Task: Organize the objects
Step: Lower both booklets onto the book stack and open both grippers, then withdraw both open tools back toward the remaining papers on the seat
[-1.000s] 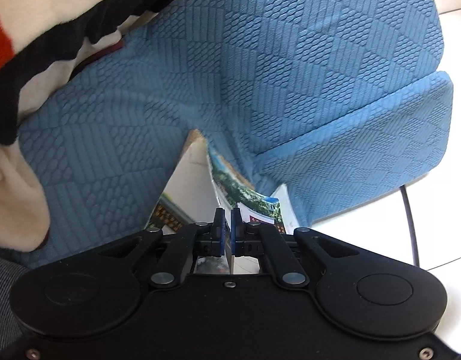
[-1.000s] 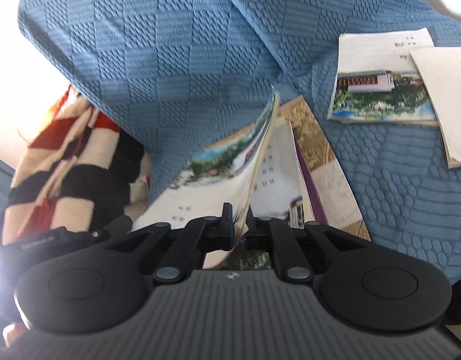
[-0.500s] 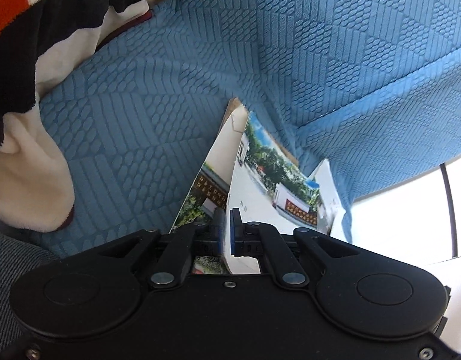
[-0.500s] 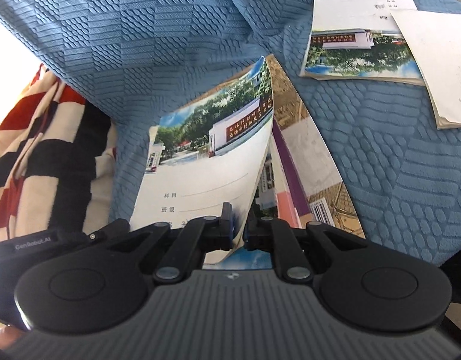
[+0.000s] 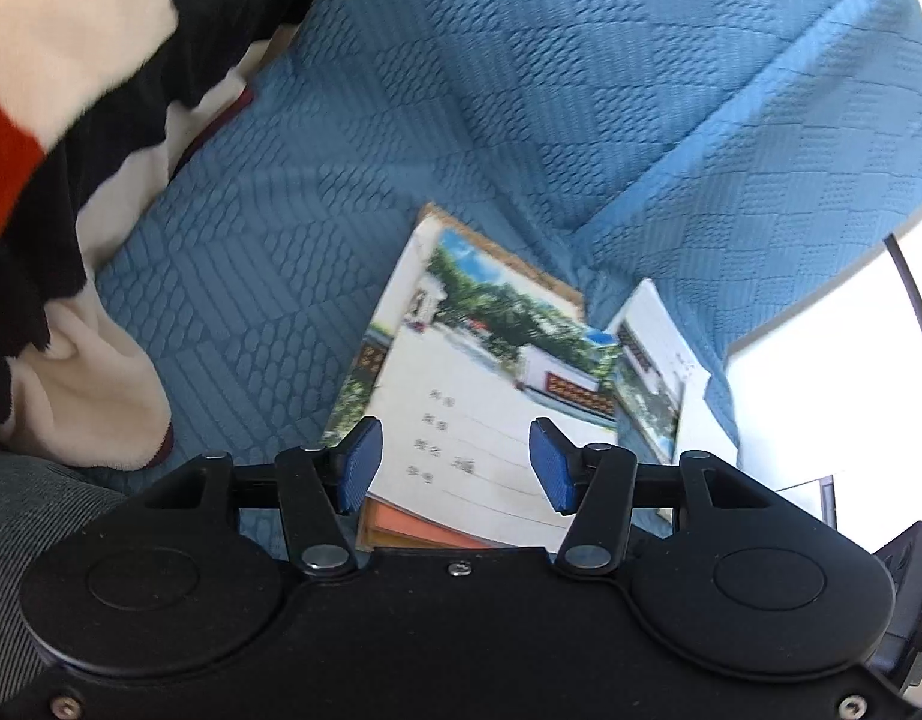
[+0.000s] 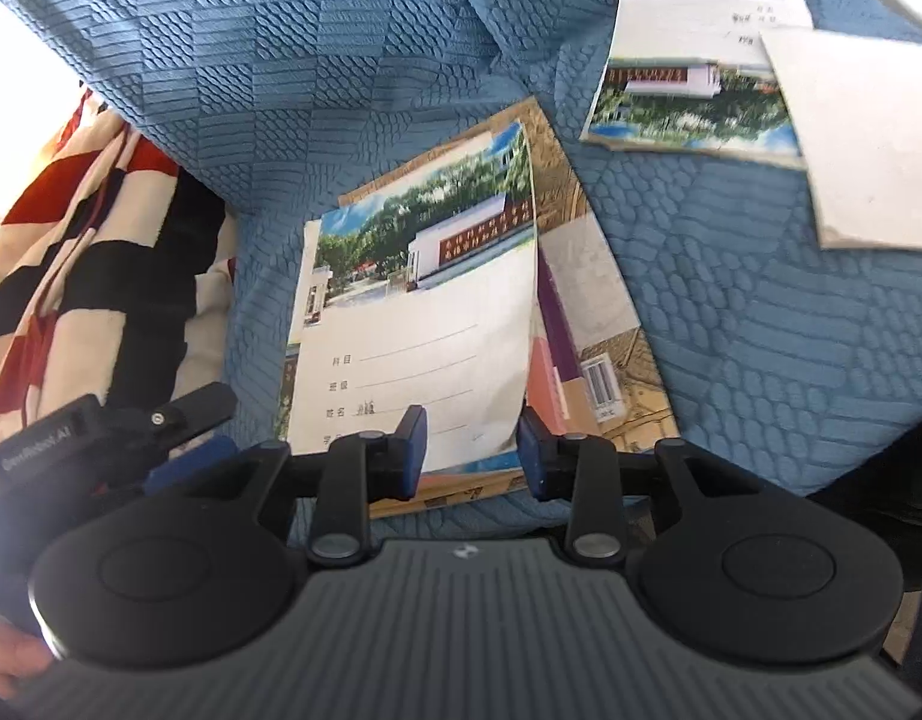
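Just then the left gripper point(image 5: 455, 462) and the right gripper point(image 6: 469, 450) had both been opening, and their blue pads stood spread with nothing pinched; the white exercise book with a photo of a school gate on its cover point(image 6: 425, 312) lay flat below them, on top of a stack of other thin books point(image 6: 604, 360) on the blue quilted sofa cover point(image 6: 353, 60). Judging from this, the release was the step in hand, and it would go best with both jaws lifted straight clear so the top cover did not drag askew. The cover carried printed lines with small characters, too blurred to read. Farther off lay a second photo-cover book point(image 6: 688, 96) and a plain white sheet point(image 6: 862, 138). A red, black and cream striped blanket point(image 5: 59, 90) sat at the side.
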The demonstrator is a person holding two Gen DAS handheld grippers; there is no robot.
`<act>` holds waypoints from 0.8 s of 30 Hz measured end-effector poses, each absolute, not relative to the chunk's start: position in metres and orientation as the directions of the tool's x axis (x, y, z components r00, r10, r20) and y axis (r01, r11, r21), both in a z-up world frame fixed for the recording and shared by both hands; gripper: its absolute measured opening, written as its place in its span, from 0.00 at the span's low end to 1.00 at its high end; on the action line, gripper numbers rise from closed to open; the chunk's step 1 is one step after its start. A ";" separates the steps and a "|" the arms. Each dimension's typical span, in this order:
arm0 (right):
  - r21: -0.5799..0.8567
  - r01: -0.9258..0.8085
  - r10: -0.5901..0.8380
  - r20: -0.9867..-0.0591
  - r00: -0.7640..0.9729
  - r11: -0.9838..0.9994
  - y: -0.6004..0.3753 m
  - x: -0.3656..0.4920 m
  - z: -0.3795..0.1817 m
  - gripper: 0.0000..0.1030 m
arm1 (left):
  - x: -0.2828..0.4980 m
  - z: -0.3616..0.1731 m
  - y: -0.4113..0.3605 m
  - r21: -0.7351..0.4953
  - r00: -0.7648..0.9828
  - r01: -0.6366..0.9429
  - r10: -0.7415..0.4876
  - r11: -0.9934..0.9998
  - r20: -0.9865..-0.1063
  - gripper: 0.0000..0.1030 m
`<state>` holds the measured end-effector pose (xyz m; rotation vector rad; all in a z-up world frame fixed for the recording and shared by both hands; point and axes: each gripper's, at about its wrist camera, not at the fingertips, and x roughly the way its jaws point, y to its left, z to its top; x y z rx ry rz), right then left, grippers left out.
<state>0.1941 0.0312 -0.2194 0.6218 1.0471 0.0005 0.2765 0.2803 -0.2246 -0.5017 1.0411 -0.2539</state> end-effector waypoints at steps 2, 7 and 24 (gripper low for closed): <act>0.473 0.269 0.277 -0.797 0.537 0.839 0.028 0.191 -0.207 0.35 | 0.272 -0.212 0.276 -0.512 0.502 -0.019 -0.435 0.859 -0.748 0.51; 0.467 0.224 0.261 -0.762 0.592 0.856 0.016 0.186 -0.170 0.35 | 0.263 -0.169 0.264 -0.544 0.530 0.032 -0.476 0.838 -0.702 0.52; 0.418 0.141 0.218 -0.698 0.683 0.898 -0.015 0.176 -0.091 0.35 | 0.235 -0.061 0.197 -0.506 0.595 0.231 -0.533 0.831 -0.602 0.62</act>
